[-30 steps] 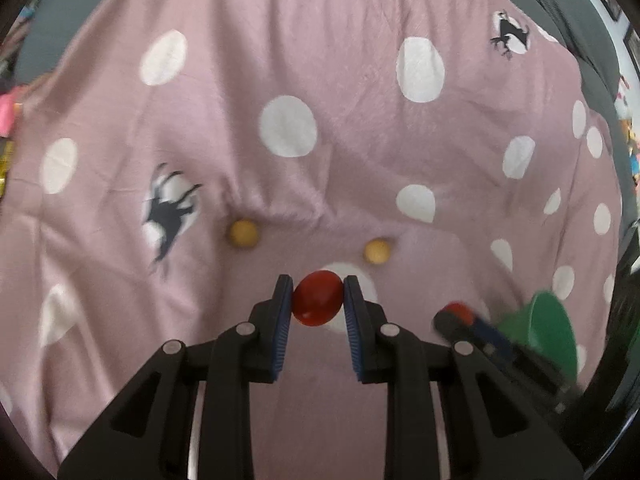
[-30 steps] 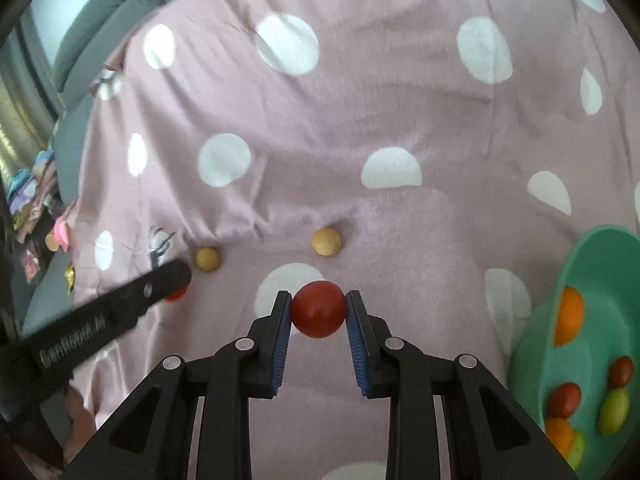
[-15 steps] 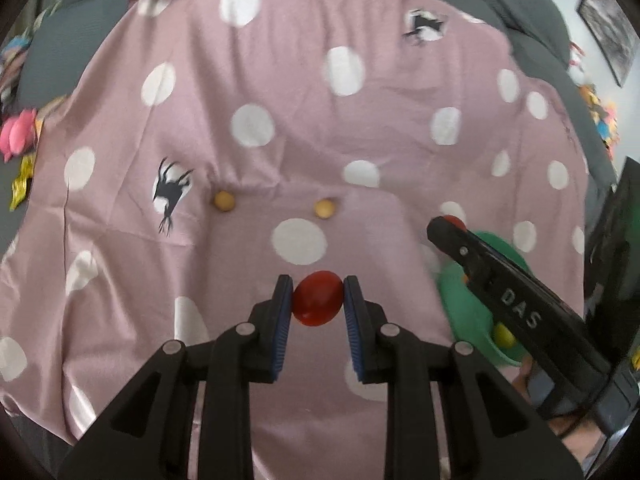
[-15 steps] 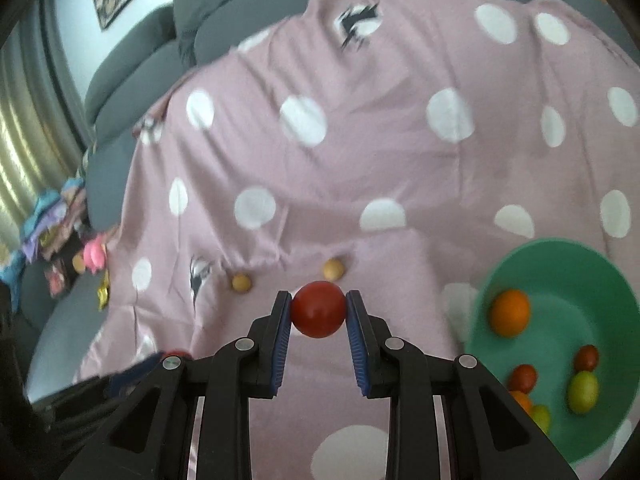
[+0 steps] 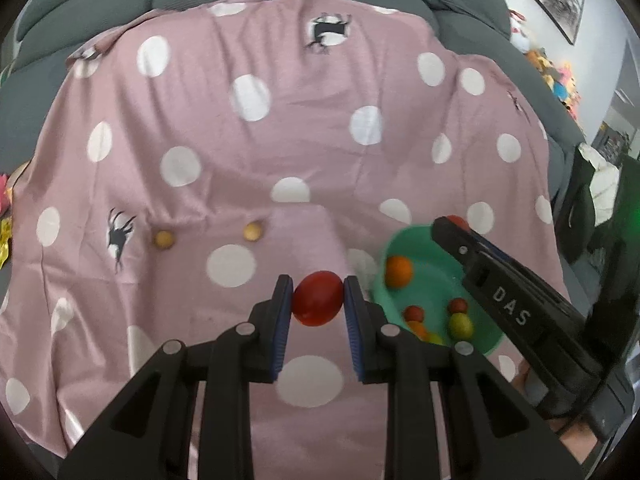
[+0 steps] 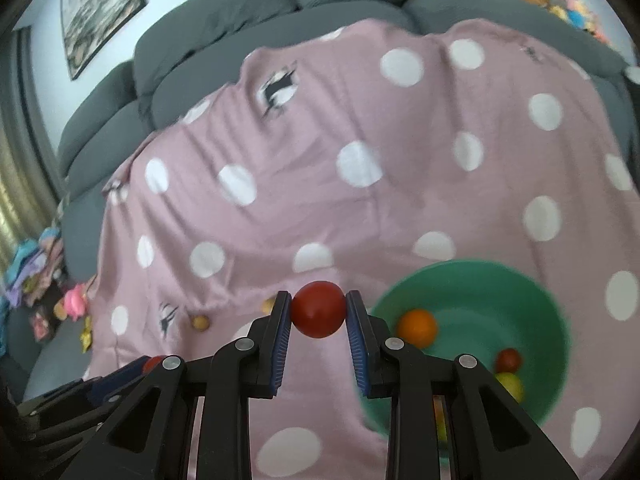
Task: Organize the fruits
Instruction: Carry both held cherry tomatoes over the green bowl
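Both tools are loaded: the left gripper [image 5: 318, 300] pinches a round dark-red fruit [image 5: 318, 299] between its blue pads, and the right gripper [image 6: 318, 314] is clamped on a second round red fruit [image 6: 318, 315] the same way, both held in the air above the pink polka-dot cloth [image 5: 280, 140]. The round green plastic bowl [image 6: 552, 312] sits at about four o'clock in the right wrist view and already holds an orange fruit [image 6: 417, 327], a small dark-red one [image 6: 509, 359] and a yellow-green one [image 6: 509, 385], so the sorting looks well under way. Left to do, by my reading: drop these two into the bowl, then collect the two small tan round fruits [image 5: 164, 239] [image 5: 253, 231] lying on the cloth at about ten o'clock from the left gripper
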The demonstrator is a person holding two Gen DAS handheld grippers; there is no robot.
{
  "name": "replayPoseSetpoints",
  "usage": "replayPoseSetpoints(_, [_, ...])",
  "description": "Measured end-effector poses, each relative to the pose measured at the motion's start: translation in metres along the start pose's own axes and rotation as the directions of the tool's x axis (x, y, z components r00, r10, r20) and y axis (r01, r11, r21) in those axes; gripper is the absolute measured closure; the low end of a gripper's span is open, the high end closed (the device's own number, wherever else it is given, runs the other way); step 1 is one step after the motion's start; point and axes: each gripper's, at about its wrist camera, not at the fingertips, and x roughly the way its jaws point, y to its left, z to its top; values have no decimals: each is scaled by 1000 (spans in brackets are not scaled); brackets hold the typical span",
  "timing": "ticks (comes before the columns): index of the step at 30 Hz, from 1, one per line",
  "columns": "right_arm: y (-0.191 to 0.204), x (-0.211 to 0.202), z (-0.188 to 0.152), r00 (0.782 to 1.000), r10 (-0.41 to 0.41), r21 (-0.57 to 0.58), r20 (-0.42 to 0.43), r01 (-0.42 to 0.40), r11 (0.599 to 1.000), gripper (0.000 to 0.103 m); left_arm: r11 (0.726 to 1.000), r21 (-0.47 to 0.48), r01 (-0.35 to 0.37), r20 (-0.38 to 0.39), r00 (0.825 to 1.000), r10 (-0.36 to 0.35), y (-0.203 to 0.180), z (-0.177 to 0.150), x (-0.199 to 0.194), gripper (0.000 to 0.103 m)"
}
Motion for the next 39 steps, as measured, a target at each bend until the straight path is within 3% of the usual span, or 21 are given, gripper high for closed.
replayPoseSetpoints(6, [-29, -12, 4, 992, -126, 61, 28, 124, 990, 74, 997, 58, 41, -22, 999, -40, -34, 4, 12, 78])
replayPoseSetpoints(22, [-104, -30, -6, 967, -256, 233, -4, 250, 940, 74, 981, 150, 124, -109, 988, -108, -99, 0, 57, 78])
replayPoseSetpoints(33, [-128, -5, -18, 974, -210, 299, -86, 227, 927, 74, 978, 156, 137, -168, 980, -111, -106, -9, 98, 78])
replayPoseSetpoints(39, [-128, 10, -24, 967, -216, 295, -139, 248, 923, 74, 978, 155, 137, -204, 973, -104, -96, -22, 119, 78])
